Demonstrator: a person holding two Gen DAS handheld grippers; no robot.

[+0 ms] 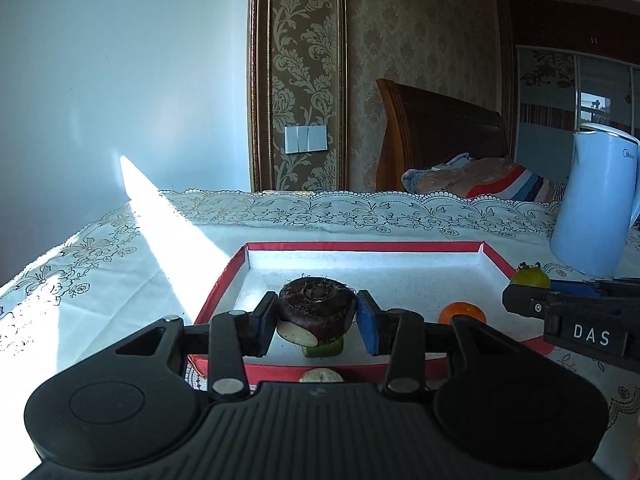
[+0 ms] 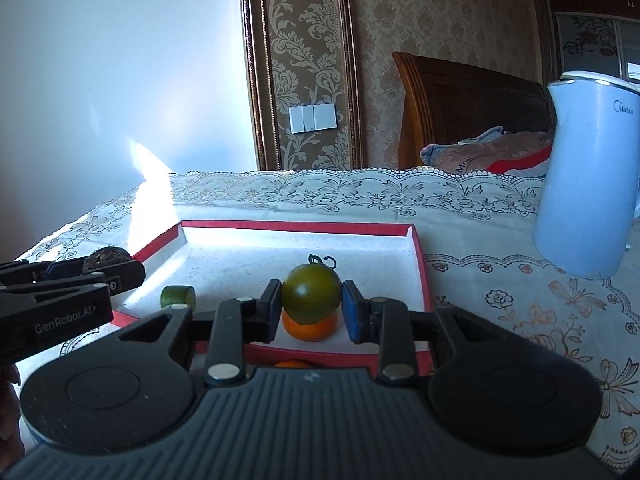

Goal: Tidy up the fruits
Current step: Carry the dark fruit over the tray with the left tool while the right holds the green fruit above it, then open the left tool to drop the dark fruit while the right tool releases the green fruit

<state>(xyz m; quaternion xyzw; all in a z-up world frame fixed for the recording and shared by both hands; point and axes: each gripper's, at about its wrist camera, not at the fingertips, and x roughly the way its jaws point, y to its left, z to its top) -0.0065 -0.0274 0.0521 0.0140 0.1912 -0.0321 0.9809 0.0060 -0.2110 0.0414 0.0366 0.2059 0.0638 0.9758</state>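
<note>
Left jaws (image 1: 317,322) clamped on dark brown fruit (image 1: 318,306) above red-rimmed tray (image 1: 224,276), right jaws (image 2: 311,306) clamped on green fruit (image 2: 312,294) over tray's orange fruit (image 2: 309,330), green chunk (image 2: 178,296) in tray, kettle (image 2: 584,184) on surface.

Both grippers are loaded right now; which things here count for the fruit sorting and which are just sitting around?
Job:
- dark brown water chestnut, in left gripper
- round green tomato, in right gripper
- orange fruit
- small green piece
- red-rimmed white tray

Lying about:
- pale blue kettle
- lace tablecloth
</note>
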